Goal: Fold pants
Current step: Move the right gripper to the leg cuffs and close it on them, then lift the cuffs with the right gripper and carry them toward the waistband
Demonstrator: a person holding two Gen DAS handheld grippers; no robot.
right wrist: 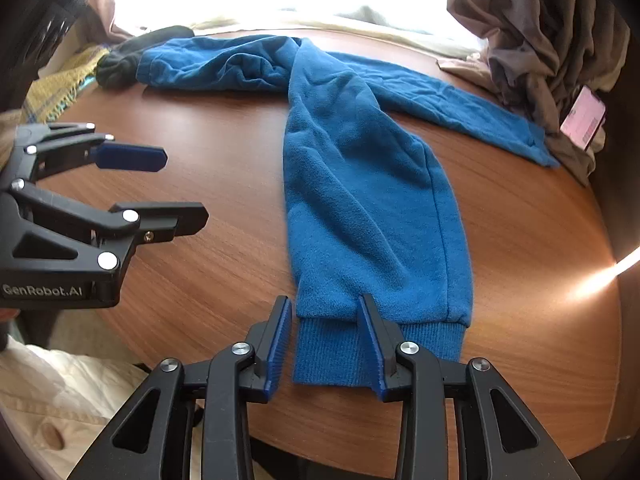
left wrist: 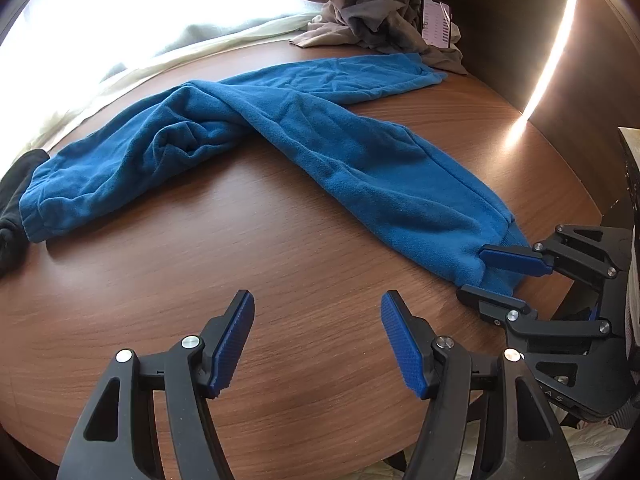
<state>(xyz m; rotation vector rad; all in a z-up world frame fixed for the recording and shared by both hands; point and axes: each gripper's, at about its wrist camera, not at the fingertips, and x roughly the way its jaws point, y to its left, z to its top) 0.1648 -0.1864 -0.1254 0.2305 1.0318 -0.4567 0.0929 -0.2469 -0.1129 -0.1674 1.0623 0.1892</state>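
Blue fleece pants lie spread on a round wooden table, also in the right wrist view, with one leg pointing toward me and ending in a ribbed cuff. My right gripper is open, its jaws standing either side of the cuff's left part; it also shows in the left wrist view. My left gripper is open and empty over bare wood, left of the cuff, and shows in the right wrist view.
A pile of grey cloth with a pink phone sits at the table's far right. A black garment lies by the pants' far end. A bright window is behind. A yellow woven cloth lies off the table's left.
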